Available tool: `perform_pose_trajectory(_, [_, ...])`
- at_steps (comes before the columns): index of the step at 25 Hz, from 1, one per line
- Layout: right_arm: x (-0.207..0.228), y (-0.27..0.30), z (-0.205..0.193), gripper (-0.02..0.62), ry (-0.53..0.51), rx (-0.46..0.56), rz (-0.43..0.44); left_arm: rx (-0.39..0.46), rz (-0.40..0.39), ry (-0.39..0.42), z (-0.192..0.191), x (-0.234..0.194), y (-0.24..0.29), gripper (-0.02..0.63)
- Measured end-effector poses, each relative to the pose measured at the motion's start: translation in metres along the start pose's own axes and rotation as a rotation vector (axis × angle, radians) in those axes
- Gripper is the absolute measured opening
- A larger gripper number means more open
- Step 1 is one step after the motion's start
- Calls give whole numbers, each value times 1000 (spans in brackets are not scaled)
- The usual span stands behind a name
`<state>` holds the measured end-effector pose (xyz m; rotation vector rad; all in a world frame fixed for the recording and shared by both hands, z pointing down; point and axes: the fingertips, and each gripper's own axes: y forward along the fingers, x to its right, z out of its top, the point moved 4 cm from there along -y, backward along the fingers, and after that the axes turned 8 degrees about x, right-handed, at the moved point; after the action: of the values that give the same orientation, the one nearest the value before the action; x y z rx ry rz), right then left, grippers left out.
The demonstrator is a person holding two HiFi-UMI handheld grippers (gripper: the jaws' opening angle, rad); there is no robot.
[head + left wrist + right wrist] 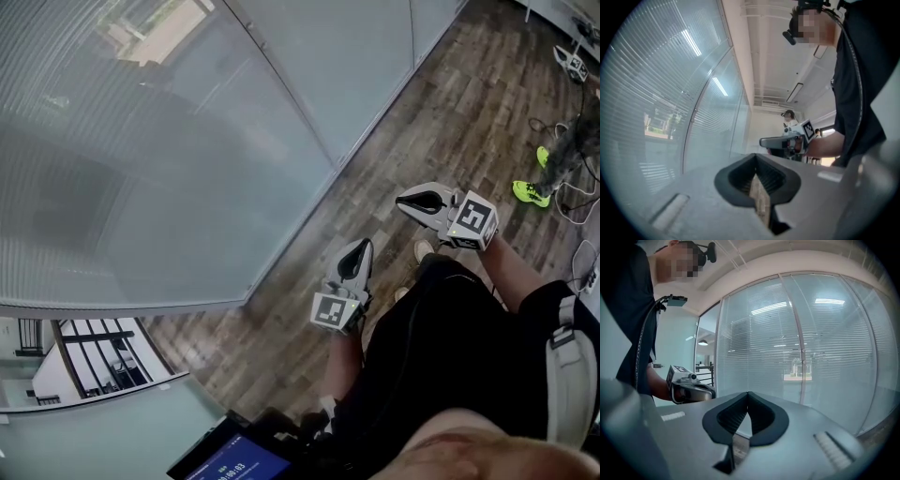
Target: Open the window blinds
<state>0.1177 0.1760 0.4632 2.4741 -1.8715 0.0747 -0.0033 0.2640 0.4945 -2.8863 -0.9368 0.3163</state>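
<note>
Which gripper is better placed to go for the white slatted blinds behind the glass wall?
Right, tentatively. The right gripper points across at the glass wall and its view faces the white slatted blinds squarely; the left gripper points along the wall. Both are shut and empty. No cord or wand shows.

My left gripper [356, 258] sits near centre, my right gripper [417, 202] at two o'clock of it; the blinds [112, 141] fill ten o'clock; green shoes [530, 192] lie at three o'clock.
</note>
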Motion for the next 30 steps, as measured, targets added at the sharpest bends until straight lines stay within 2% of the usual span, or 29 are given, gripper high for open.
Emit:
perform_pose_trajectory(3, [2, 4, -5, 5, 10, -8, 5, 19, 7, -1, -1, -3, 1, -2])
perform_pose_trajectory(9, [18, 23, -11, 5, 20, -16, 38, -25, 29, 6, -5, -19, 7, -2])
perform_pose_trajectory(14, [38, 47, -6, 5, 6, -12, 75, 25, 57, 49, -10, -45, 14, -2])
perform_pose_trajectory(18, [59, 61, -2, 5, 5, 2, 98, -26, 74, 34, -2, -55, 31, -2])
perform_pose_trajectory(21, [74, 66, -2, 5, 8, -9, 122, 0, 92, 73, -3, -69, 42, -2])
perform_pose_trajectory(25, [99, 77, 6, 3, 6, 7, 145, -25, 126, 55, 11, -80, 63, -2])
perform_pose_trajectory(30, [138, 94, 12, 5, 5, 23, 176, -16, 162, 83, 19, -104, 92, -2])
